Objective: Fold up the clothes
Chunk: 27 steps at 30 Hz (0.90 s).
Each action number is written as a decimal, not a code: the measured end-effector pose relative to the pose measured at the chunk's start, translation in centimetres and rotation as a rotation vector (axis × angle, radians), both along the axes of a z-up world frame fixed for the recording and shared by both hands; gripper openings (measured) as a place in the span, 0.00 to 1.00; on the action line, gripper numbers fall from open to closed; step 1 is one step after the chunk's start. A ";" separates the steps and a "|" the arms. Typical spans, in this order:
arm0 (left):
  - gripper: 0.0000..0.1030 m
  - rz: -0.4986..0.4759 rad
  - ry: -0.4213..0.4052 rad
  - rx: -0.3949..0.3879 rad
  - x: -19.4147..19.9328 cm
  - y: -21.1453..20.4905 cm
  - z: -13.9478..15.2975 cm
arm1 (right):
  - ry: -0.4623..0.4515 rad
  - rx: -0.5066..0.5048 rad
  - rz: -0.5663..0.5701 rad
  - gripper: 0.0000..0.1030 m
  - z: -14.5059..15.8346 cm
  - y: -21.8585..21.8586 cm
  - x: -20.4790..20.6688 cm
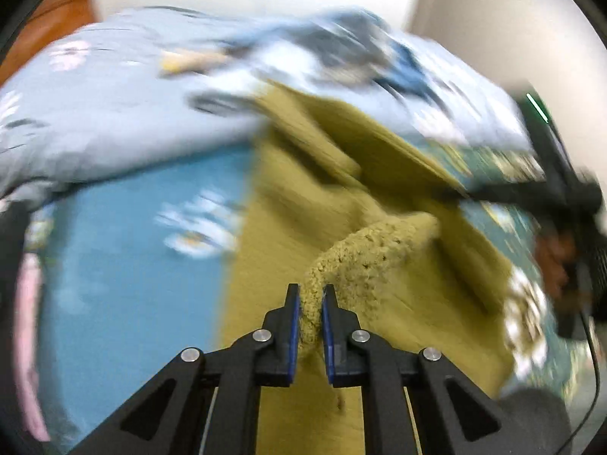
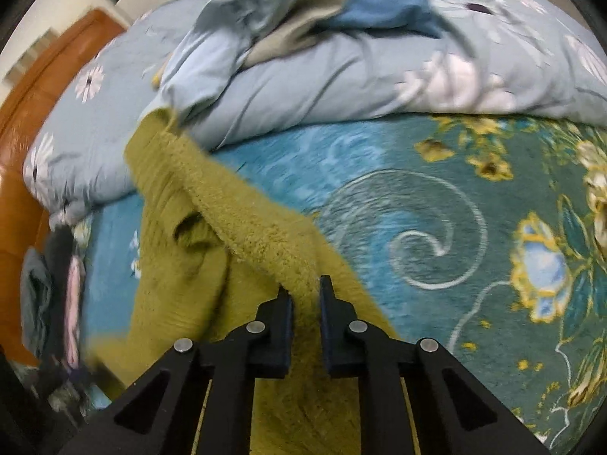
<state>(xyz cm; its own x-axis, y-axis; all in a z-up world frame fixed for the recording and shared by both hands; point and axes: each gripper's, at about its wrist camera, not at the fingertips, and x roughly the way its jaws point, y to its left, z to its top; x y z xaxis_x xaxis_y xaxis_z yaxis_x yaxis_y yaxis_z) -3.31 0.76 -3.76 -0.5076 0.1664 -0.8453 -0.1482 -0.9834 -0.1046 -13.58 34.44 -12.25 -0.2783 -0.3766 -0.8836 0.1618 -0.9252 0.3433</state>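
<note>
The olive-green fleece garment (image 2: 182, 265) is lying partly spread on the blue flowered bedspread (image 2: 436, 227), with its long axis running from the near edge of the bed away toward the pale blue quilt (image 2: 303, 87). Its far end is touching the quilt's edge. A raised fold of the garment is stretching along that axis.

The left gripper (image 1: 311, 299) is pinching a bunched fleece edge of the garment (image 1: 360, 254) between closed jaws. The right gripper (image 2: 305, 292) is clamping the near end of the raised fold, jaws closed on the fabric. In the left wrist view, the right gripper (image 1: 561, 189) is appearing blurred at the right.

Loose clothes (image 2: 303, 0) are lying heaped on the quilt. A brown headboard (image 2: 22, 113) is standing at the left.
</note>
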 end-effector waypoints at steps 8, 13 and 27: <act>0.11 0.313 0.036 -0.040 -4.7 -12.9 -1.0 | -0.014 -0.019 -0.101 0.10 -0.4 4.1 1.5; 0.11 0.391 -0.040 -0.039 -4.8 -14.9 -4.4 | -0.065 -0.027 -0.112 0.10 -2.6 4.6 0.4; 0.11 0.485 -0.064 0.150 -2.4 -18.2 -8.4 | 0.086 0.039 0.149 0.43 2.0 -1.2 -3.9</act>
